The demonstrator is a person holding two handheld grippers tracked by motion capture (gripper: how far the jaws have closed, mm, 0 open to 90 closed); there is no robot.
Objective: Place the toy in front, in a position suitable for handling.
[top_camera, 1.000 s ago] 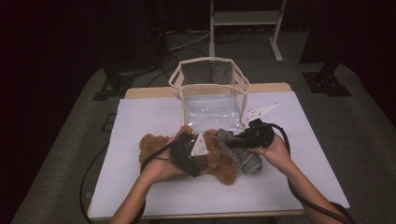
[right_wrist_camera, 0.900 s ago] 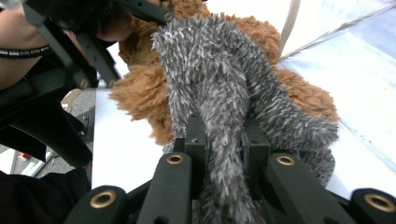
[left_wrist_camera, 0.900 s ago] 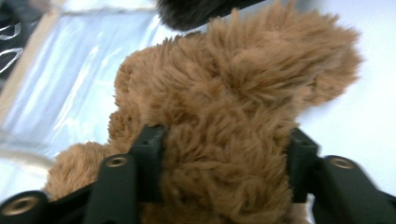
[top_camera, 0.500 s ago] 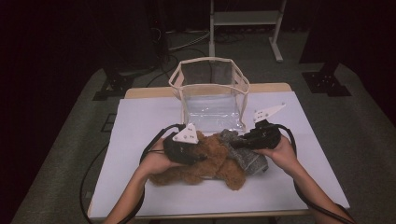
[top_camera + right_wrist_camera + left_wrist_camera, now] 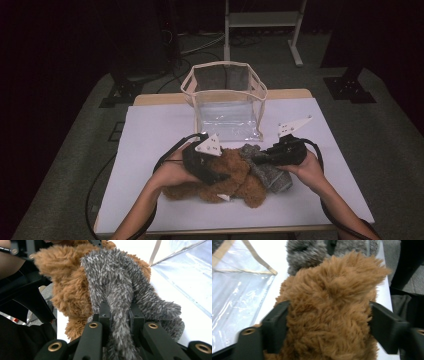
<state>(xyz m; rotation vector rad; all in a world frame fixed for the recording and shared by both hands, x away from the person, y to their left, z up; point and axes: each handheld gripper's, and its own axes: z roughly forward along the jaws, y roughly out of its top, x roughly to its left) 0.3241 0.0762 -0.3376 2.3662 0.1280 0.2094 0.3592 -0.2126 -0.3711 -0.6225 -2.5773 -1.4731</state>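
Two plush pieces lie bunched at the near middle of the bench (image 5: 150, 140): a brown plush toy (image 5: 235, 175) and a grey plush piece (image 5: 267, 172) pressed against its 3 o'clock side. The brown fur is clamped by the left claw (image 5: 329, 322), its jaws held wide by the bulk. A grey fold is pinched by the right claw (image 5: 119, 315). Both forearms are stretched forward from 6 o'clock. A clear plastic bag (image 5: 227, 107) stands at 12 o'clock. Fur texture is seen close in the gripper views.
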